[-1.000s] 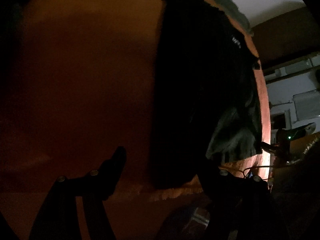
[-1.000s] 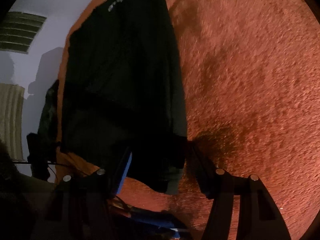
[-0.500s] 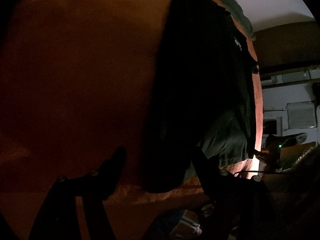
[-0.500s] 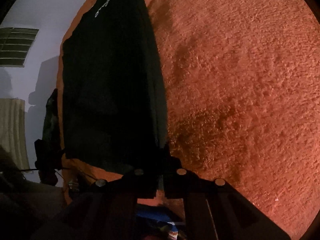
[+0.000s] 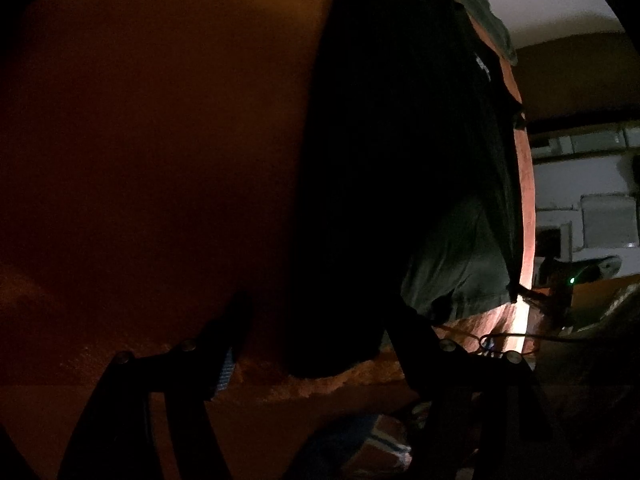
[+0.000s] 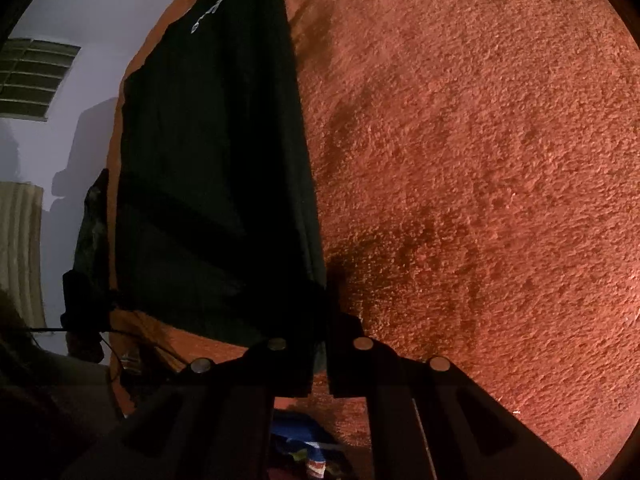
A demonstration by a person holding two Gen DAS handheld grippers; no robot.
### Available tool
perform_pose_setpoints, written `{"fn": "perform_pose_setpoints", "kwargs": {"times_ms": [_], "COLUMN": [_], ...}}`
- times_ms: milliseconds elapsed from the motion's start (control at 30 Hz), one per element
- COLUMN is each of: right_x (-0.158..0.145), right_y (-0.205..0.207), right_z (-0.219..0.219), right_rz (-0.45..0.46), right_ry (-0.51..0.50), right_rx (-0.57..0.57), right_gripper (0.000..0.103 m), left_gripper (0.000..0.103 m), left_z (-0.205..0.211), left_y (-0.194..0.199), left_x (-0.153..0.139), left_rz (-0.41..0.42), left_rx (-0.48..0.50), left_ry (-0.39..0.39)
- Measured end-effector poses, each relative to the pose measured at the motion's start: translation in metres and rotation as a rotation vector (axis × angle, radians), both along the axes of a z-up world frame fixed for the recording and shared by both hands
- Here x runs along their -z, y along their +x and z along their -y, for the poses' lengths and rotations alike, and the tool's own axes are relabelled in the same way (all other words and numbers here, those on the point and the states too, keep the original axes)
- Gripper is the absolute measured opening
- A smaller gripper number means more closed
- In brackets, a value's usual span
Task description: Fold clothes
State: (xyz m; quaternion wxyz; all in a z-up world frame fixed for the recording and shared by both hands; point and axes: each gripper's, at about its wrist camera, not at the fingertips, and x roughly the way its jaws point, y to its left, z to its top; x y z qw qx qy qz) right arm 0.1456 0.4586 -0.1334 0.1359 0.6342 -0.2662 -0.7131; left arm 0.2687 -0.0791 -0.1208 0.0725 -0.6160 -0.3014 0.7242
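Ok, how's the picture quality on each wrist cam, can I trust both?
Left wrist view: badly underexposed, the dark shirt merges into shadow, one bright strip at the right. Right wrist view: well lit, orange blanket texture crisp, right gripper readable; fisheye bending in both.

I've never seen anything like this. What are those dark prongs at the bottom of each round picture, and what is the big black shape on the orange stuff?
No robot arm here: a person holds a two-finger gripper in each hand, and a fisheye camera on each looks forward along its fingers, hence the round pictures. The prongs are those fingers.

One picture is from the left gripper, whose fingers stand wide apart. The other is from the right gripper, whose fingers are shut on the near edge of the black garment.

That garment, with small white lettering near its far end, lies spread on an orange, nubbly cover. The job is folding it. The left view is very dark, so little more can be told.
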Motion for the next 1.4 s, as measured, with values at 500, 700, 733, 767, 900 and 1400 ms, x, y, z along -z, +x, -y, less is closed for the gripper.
{"fn": "perform_pose_setpoints", "kwargs": {"times_ms": [500,700,733,767,900,1400], "right_x": [0.002,-0.008,-0.007,-0.007,-0.003,-0.047], "right_y": [0.000,-0.003,-0.003,-0.002,-0.003,-0.059], "right_z": [0.000,0.009,0.010,0.010,0.015,0.016], "right_rz": [0.025,0.010,0.012,0.012,0.016,-0.044], "right_ry": [-0.011,0.016,0.012,0.007,0.003,0.097], "right_rx": [0.032,-0.004,0.000,0.006,0.001,-0.065], "right_gripper": [0.003,0.003,0.003,0.003,0.003,0.051], "left_gripper": [0.004,0.004,0.004,0.004,0.007,0.027], "left_z": [-0.005,0.002,0.005,0.006,0.003,0.094], "left_y": [0.038,0.041,0.042,0.043,0.041,0.019], "left_x": [-0.009,-0.021,-0.018,-0.016,-0.011,-0.082], "left_rz": [-0.077,-0.107,-0.096,-0.092,-0.081,-0.105], "left_rx": [0.003,0.010,-0.007,-0.016,-0.014,-0.086], "left_ry": [-0.152,-0.162,-0.149,-0.143,-0.155,-0.255]}}
